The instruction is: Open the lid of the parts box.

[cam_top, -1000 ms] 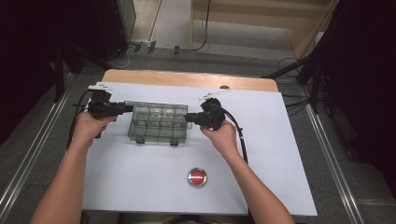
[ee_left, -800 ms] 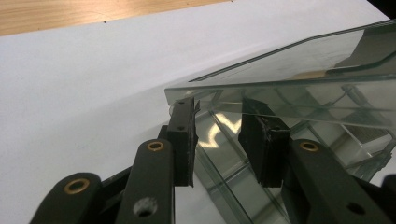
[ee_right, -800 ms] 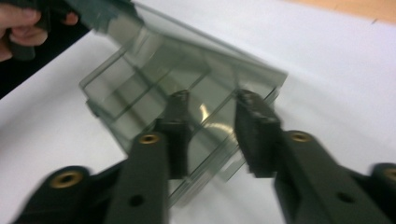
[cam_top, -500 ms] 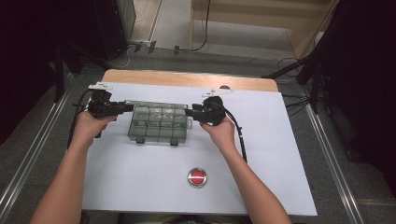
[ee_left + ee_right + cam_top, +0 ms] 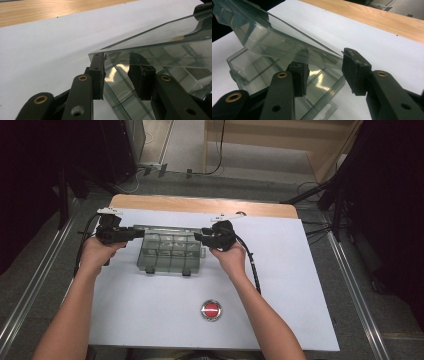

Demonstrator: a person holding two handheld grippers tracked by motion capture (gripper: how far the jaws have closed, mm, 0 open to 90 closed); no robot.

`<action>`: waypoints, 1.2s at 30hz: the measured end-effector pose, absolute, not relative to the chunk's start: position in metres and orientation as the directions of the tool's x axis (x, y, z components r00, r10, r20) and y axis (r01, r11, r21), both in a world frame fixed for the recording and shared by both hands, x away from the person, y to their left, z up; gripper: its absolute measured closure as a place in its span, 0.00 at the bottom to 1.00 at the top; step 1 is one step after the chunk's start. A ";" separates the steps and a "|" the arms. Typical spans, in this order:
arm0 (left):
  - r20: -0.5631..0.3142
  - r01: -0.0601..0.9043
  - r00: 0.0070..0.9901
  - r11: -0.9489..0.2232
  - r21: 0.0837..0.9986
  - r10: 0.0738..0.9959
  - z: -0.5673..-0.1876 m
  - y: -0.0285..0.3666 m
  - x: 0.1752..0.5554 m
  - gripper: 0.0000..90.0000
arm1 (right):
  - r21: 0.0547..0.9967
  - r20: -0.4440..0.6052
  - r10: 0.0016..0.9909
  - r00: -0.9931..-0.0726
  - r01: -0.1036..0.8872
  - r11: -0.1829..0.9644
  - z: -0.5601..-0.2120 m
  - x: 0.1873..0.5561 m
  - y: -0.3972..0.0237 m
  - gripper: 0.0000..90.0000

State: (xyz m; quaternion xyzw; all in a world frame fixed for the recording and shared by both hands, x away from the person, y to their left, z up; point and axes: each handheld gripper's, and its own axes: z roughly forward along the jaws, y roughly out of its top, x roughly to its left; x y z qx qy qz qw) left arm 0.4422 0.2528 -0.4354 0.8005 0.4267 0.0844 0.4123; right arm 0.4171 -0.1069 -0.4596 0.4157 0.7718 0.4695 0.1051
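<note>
We look down on a worktop (image 5: 150,320) covered in white sheeting, a strip of bare wood showing along its far edge. Near its far half sits a clear plastic compartment box (image 5: 172,252), lid (image 5: 167,231) partly raised, and a person's two hands flank it: the left tongs (image 5: 135,233) at its left end, the right tongs (image 5: 198,237) at its right. Nearer the person lies a round red button (image 5: 211,309) in a metal ring; any lettering on it is too small to read, and we find no brand or label on the box.

The left gripper view brings what the high view cannot: the lid's (image 5: 160,32) corner edge lies between the left tongs (image 5: 122,75), one pad meeting the corner, the other seen through the plastic beneath the lid. The gap is moderate and we cannot tell whether the pads press.

The right gripper view shows the box's (image 5: 262,72) dividers and a hang tab at its near rim. The right tongs (image 5: 325,72) have just sprung apart and eased back a little; they stand released, one pad under the tilted lid (image 5: 272,37), the other clear of its corner on the outside.
</note>
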 end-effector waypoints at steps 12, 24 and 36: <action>-0.193 0.608 0.591 -0.274 0.745 0.784 -0.441 0.248 0.451 0.71 | 0.819 0.262 0.746 -0.612 0.550 0.164 -0.463 0.425 -0.107 0.68; -0.178 0.597 0.590 -0.278 0.753 0.788 -0.446 0.242 0.459 0.71 | 0.816 0.281 0.758 -0.589 0.563 0.135 -0.466 0.434 -0.108 0.73; -0.185 0.605 0.576 -0.263 0.752 0.796 -0.448 0.241 0.462 0.71 | 0.810 0.273 0.773 -0.572 0.570 0.136 -0.467 0.446 -0.105 0.75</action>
